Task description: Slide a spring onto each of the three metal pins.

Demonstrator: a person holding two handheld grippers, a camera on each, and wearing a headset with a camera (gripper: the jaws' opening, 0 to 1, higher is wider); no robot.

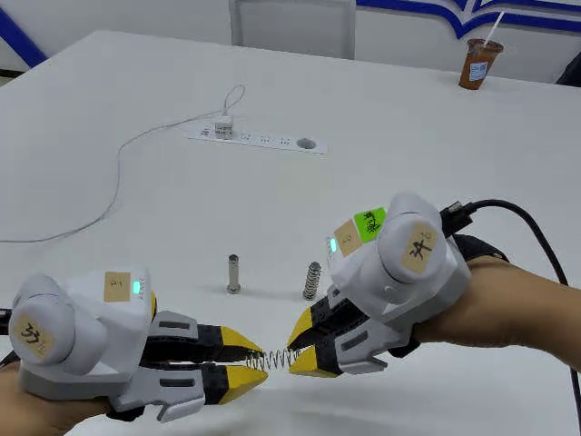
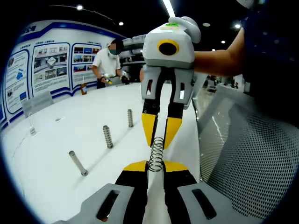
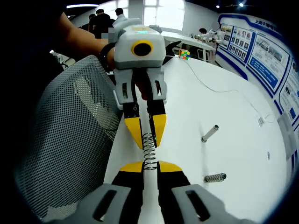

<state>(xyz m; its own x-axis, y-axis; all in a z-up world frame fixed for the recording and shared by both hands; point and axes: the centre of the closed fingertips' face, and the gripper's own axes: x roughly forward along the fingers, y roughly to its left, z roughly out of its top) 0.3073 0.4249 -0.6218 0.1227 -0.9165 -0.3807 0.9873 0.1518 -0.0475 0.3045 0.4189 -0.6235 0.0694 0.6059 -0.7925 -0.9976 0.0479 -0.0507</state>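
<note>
Near desk point(image 1: 381, 136) edge: my left gripper point(image 1: 247, 361) and right gripper point(image 1: 302, 347) each clamp one end of a spring point(image 1: 270, 360). Beyond: bare pin point(image 1: 233, 273), sprung pin point(image 1: 312, 281).

By the table point(image 1: 109, 100) near edge, a spring point(image 1: 270, 361) is clamped at each end between the left gripper point(image 1: 259, 361) and right gripper point(image 1: 295, 354). Behind them stand a bare pin point(image 1: 233, 273) to the left and a sprung pin point(image 1: 312, 280) to the right. A power strip point(image 1: 259, 139) lies mid-table, and a cup point(image 1: 477, 62) sits perhaps at the far right edge.
</note>
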